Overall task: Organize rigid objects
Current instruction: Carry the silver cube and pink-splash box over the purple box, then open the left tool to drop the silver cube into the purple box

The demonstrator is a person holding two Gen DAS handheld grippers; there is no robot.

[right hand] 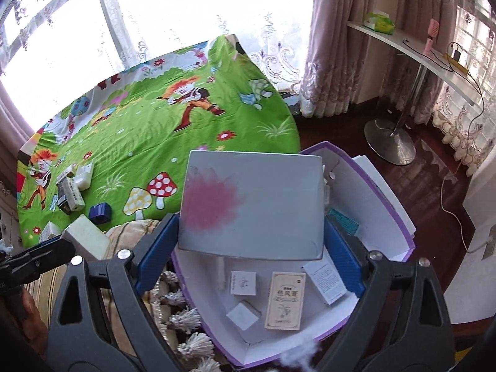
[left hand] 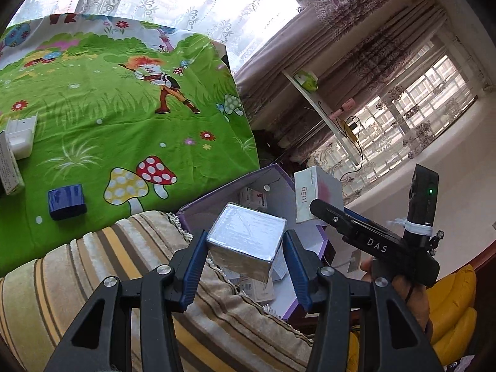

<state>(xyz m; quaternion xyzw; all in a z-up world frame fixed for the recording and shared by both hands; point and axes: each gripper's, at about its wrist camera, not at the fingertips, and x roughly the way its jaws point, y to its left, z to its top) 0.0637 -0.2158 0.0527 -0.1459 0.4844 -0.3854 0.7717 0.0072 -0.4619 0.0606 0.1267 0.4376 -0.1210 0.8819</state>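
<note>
My left gripper (left hand: 245, 249) is shut on a small silver-grey box (left hand: 246, 241), held above the near edge of a purple storage box (left hand: 217, 200). My right gripper (right hand: 248, 235) is shut on a flat grey box with a pink blotch (right hand: 251, 204), held over the same purple box (right hand: 384, 198). It also shows in the left wrist view (left hand: 316, 193), marked 105g. Inside the purple box lie several small white cartons (right hand: 243, 282) and a beige carton (right hand: 284, 300).
A green cartoon cloth (left hand: 108, 114) covers a table holding a dark blue box (left hand: 66, 201) and white boxes (left hand: 18, 138). A striped cushion (left hand: 102, 266) lies beside the purple box. A white stand table (right hand: 412, 49) on a metal base (right hand: 389, 141) stands at right.
</note>
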